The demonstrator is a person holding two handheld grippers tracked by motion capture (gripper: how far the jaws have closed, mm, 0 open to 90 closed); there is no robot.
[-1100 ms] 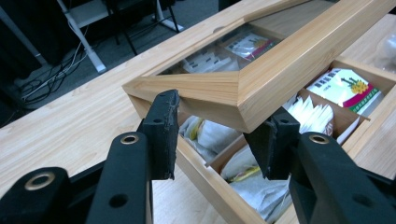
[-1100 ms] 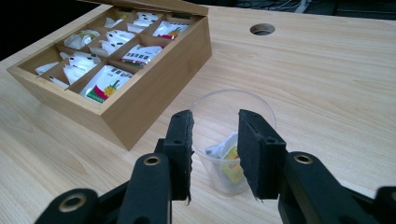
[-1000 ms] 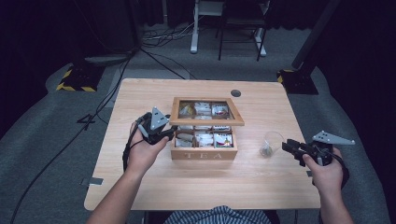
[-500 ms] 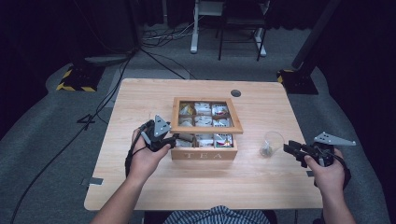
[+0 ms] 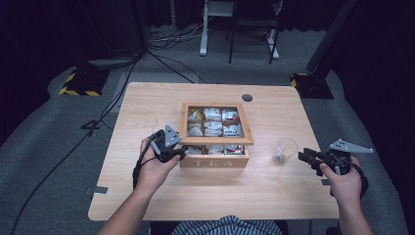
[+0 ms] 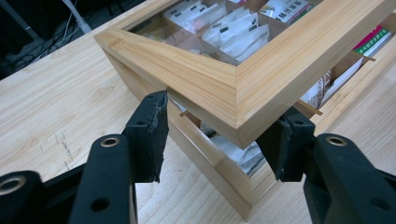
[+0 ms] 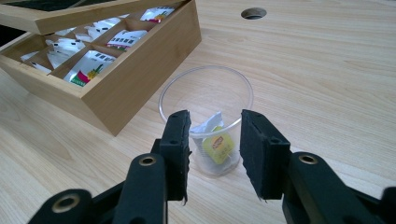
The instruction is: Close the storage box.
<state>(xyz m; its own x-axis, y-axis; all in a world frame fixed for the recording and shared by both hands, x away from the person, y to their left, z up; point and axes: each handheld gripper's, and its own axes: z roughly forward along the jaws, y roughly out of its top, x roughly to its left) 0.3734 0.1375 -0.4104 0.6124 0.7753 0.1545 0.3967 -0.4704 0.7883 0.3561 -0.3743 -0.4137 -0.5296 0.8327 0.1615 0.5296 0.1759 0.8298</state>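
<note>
High view: wooden tea box (image 5: 213, 161) sat mid-table, glass-paned lid (image 5: 216, 142) nearly down | left gripper (image 5: 180, 153) at lid's front-left corner, jaws just widening, corner between them, pads off | right gripper (image 5: 304, 157) unclenched beside clear cup (image 5: 285, 151) holding tea bag (image 7: 217, 148).

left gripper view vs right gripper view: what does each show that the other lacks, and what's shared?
Left gripper view: the left gripper, jaws just opening, straddling the raised lid corner, pads off the wood.

Right gripper view: the right gripper open before a clear cup holding a yellow-labelled tea bag; a round table hole.

Both: the wooden tea box, its packets, the lid ajar, the table.
</note>
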